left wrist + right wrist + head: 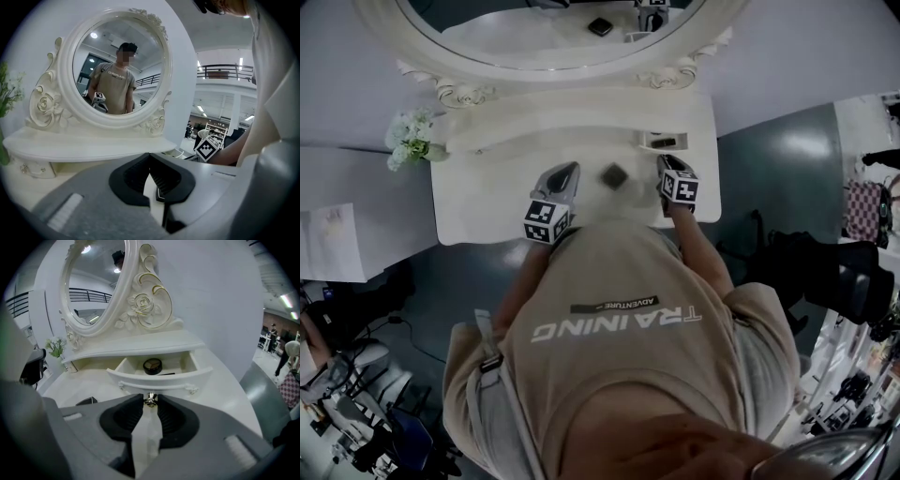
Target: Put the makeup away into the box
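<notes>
Dark square compact (616, 175) lies flat on the vanity top (478, 197), between the tools. It is right of the left gripper (569, 171), whose jaws are closed on nothing, and left of the right gripper (668, 162), which is pinched on the knob (150, 400) of the open drawer (159, 377). A round compact (152, 365) is already inside the drawer. The free left gripper seems better placed to fetch the square one.

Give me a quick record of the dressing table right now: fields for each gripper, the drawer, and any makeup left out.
surface: white dressing table with oval mirror
left hand-held gripper: jaws together, nothing between them
right hand-held gripper: closed on drawer knob
drawer: pulled open
in drawer: round dark compact
left out: dark square case on the tabletop
</notes>
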The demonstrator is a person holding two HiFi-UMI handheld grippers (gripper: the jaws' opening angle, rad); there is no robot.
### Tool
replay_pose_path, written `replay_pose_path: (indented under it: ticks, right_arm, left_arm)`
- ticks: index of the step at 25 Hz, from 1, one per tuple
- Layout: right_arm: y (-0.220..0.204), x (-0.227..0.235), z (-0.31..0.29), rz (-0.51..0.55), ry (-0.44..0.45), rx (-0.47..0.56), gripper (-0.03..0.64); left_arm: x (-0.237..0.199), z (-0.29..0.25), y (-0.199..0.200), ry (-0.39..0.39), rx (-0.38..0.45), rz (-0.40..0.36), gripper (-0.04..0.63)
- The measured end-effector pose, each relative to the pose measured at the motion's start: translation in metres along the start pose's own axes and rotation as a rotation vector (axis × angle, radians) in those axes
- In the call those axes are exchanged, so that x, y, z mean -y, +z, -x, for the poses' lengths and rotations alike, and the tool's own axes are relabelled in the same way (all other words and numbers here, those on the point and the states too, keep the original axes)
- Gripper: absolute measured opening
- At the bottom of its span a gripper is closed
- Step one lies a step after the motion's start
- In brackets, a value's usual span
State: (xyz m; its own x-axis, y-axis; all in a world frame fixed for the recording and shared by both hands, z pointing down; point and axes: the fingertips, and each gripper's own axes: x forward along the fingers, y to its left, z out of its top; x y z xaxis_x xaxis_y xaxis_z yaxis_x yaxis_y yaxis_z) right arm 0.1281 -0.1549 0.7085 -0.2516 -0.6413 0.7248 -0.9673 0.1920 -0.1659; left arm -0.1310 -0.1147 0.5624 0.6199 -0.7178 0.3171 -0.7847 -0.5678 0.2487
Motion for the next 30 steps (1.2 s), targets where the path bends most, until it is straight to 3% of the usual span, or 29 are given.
replay_pose_path:
  ticks: [4, 10, 13, 15, 17, 20, 22, 26, 30]
  right_arm:
    - [-0.002, -0.001, 0.001, 0.010, 0.009, 0.012, 0.098]
    - [-0.008, -0.006, 0.017, 0.156, 0.019, 0.037, 0.132]
    - [-0.013, -0.016, 0.026, 0.167, 0.051, 0.043, 0.132]
    - [-0.017, -0.032, 0.028, 0.208, 0.102, 0.035, 0.141]
    - [-0.024, -0.058, 0.027, 0.326, 0.184, 0.013, 0.221]
    - [-0.039, -0.107, 0.026, 0.529, 0.342, -0.037, 0.273]
    - [-0.044, -0.131, 0.020, 0.574, 0.417, -0.056, 0.293]
    - [-0.052, -0.156, 0.005, 0.577, 0.465, -0.090, 0.337]
    - [-0.064, -0.162, -0.008, 0.616, 0.452, -0.130, 0.337]
  left_arm:
    - [0.002, 0.000, -0.002, -0.004, -0.005, 0.000, -0.002]
    - [0.003, 0.003, -0.007, -0.004, -0.022, 0.008, -0.002]
    - [0.001, 0.004, -0.011, 0.001, -0.029, 0.016, -0.002]
    - [-0.001, 0.004, -0.013, -0.001, -0.034, 0.019, -0.002]
    - [-0.002, 0.001, -0.016, -0.007, -0.038, 0.024, -0.002]
    - [-0.001, 0.000, -0.019, -0.012, -0.038, 0.035, -0.002]
    - [-0.002, 0.000, -0.019, -0.012, -0.041, 0.035, -0.002]
    - [-0.009, -0.001, -0.022, -0.007, -0.047, 0.036, -0.002]
    - [-0.017, 0.007, -0.028, 0.026, -0.058, 0.046, -0.002]
